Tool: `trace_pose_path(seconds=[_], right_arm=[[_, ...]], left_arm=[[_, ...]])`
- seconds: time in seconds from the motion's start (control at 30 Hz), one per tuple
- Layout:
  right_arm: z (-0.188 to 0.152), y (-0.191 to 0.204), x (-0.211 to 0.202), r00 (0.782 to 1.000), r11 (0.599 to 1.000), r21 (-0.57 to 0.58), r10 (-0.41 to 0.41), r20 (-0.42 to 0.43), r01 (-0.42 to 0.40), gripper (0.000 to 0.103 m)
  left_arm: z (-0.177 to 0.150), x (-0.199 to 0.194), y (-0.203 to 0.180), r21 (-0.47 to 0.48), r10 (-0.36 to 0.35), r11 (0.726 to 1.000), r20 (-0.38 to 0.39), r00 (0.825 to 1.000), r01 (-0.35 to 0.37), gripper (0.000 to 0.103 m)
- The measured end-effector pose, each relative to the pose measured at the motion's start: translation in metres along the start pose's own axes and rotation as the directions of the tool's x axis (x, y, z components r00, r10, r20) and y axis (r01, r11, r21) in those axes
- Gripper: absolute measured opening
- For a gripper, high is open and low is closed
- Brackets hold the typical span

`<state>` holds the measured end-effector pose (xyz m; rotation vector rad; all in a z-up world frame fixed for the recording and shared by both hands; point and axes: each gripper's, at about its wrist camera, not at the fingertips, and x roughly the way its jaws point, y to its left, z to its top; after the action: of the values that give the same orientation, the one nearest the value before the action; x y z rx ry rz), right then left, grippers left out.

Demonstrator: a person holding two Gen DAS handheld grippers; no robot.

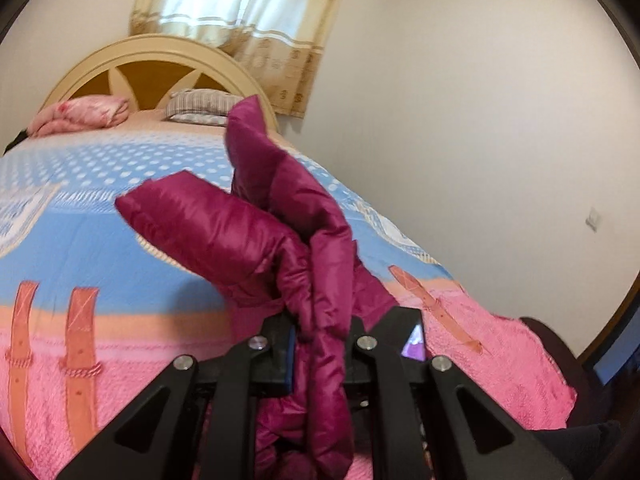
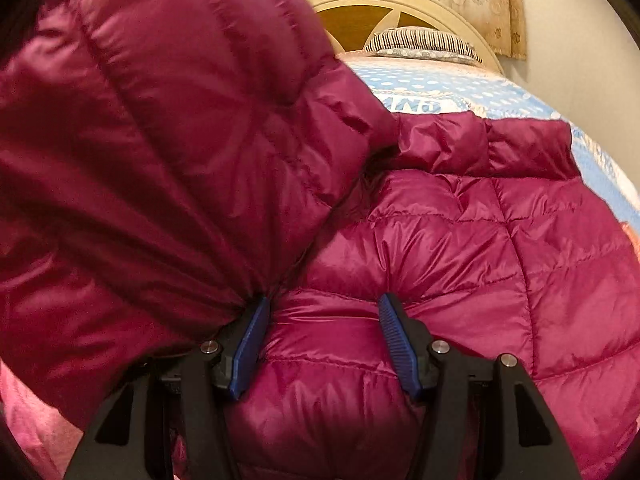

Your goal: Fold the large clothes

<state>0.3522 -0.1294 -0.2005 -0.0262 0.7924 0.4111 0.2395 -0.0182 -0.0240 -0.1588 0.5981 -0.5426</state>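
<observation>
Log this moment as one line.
left claw: shut on jacket | right claw: open, against jacket | bed: underneath

Left gripper (image 1: pixel 322 344) clamps magenta jacket (image 1: pixel 256 232) above bedspread (image 1: pixel 100 208).

Legible text: one fragment only, upside-down white capitals printed on the blue band of the bedspread (image 2: pixel 436 92), right wrist view, reading roughly "AND"; the remaining letters are covered by the jacket (image 2: pixel 460 240). The pale panels of the same bedspread (image 1: pixel 80 216) in the left wrist view carry blurred marks that cannot be read.
</observation>
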Motion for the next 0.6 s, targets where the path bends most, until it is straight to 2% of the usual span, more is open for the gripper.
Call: trace_pose_path(seconds=[0.1, 0.17, 0.27, 0.4, 0.5, 0.6], right_arm=[[0.002, -0.007, -0.006, 0.999, 0.998, 0.025, 0.052, -0.004, -0.051, 0.059], [0.002, -0.019, -0.018, 0.996, 0.995, 0.043, 0.089, 0.004, -0.089, 0.060], [-0.002, -0.040, -0.048, 0.993, 0.991, 0.074, 0.108, 0.038, -0.111, 0.069], [0.000, -0.092, -0.097, 0.994, 0.984, 0.165, 0.048, 0.101, -0.064, 0.071], [0.008, -0.133, -0.136, 0.986, 0.964, 0.262, -0.001, 0.167, -0.044, 0.071], [0.027, -0.150, -0.171, 0.969, 0.954, 0.281, 0.030, 0.244, -0.100, 0.071]], left_arm=[[0.001, 0.008, -0.017, 0.059, 0.025, 0.998, 0.005, 1.000, -0.025, 0.012], [0.002, 0.015, -0.019, 0.071, 0.012, 0.997, 0.010, 1.000, -0.012, 0.012], [0.000, 0.026, -0.027, 0.104, 0.002, 0.995, 0.015, 1.000, -0.004, 0.012], [-0.008, 0.046, -0.042, 0.150, -0.010, 0.989, 0.016, 1.000, 0.007, 0.012], [-0.015, 0.064, -0.059, 0.223, 0.011, 0.975, 0.012, 1.000, -0.014, 0.012], [-0.031, 0.082, -0.082, 0.313, 0.037, 0.949, 0.002, 0.999, -0.036, 0.012]])
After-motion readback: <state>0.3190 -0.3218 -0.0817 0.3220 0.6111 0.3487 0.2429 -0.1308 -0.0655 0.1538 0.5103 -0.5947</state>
